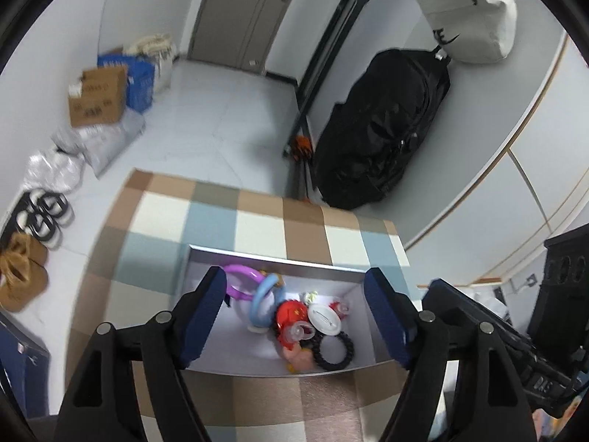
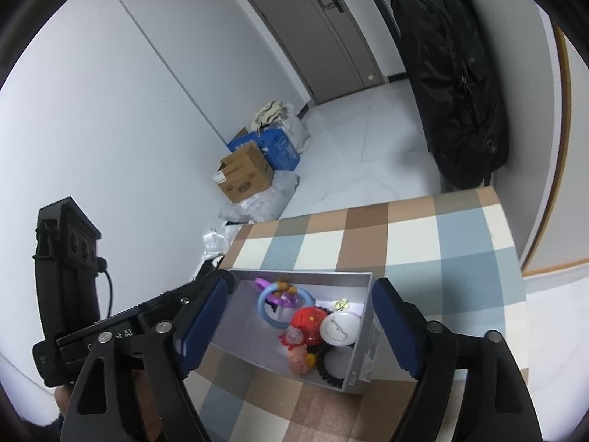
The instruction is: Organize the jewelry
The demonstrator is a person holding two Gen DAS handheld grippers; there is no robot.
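Checked cloth over counter (image 1: 257, 217), white-tiled floor beyond, cardboard box (image 1: 97, 95) by wall. Grey open box (image 1: 272, 258) on counter, holding jewelry pile: blue ring (image 1: 262, 302), purple ring (image 1: 241, 280), red piece (image 1: 292, 315), white disc (image 1: 325, 318), black beaded bracelet (image 1: 335, 350). Left gripper (image 1: 294, 316) spread wide, empty, above box. Right gripper (image 2: 300, 326) likewise wide, empty.

An open grey box (image 1: 206, 258) lies just ahead of the left gripper (image 1: 296, 318), holding jumbled rings, a red ornament (image 1: 291, 313) and a white disc (image 1: 325, 318).
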